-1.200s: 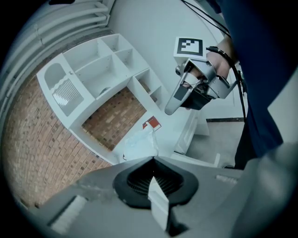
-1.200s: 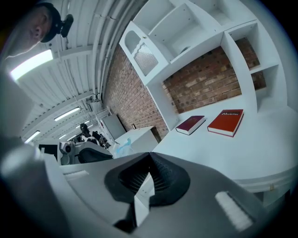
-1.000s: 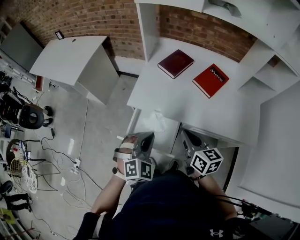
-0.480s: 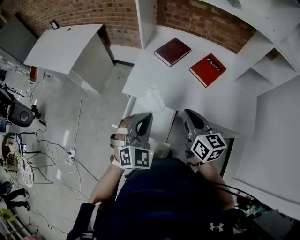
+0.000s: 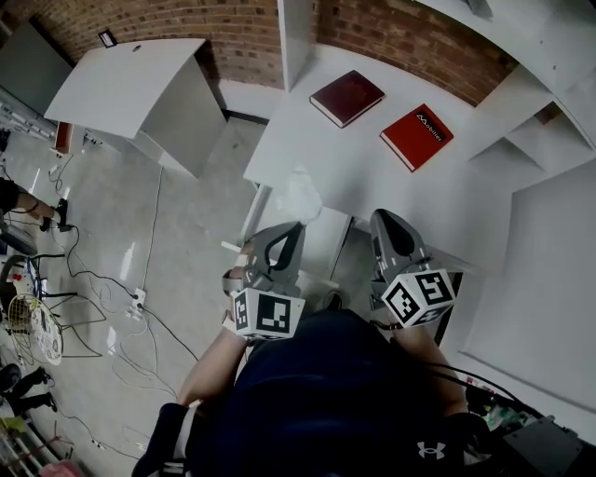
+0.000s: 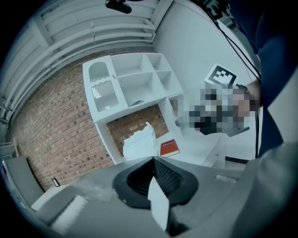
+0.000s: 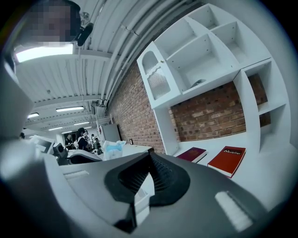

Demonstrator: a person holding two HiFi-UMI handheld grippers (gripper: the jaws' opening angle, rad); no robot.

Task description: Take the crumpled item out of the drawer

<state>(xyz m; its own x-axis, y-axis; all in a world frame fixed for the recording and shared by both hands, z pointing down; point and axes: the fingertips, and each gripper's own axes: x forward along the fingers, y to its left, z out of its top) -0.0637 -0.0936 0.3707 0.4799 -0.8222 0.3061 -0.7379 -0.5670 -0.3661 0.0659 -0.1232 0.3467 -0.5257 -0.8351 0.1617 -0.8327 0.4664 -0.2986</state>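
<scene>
A crumpled white paper (image 6: 139, 143) sticks up from the tips of the left gripper (image 6: 152, 159), whose jaws are pressed together on its lower edge, holding it above the near left corner of a white desk (image 5: 372, 186). Just to the right, the right gripper (image 7: 150, 151) hovers near the desk's near edge with its jaws closed tight on nothing. Farther back on the desk lie a dark red book (image 5: 346, 97) and, to its right, a bright red book (image 5: 416, 136). White shelves (image 7: 200, 56) rise against a brick wall (image 5: 186, 23) behind them.
</scene>
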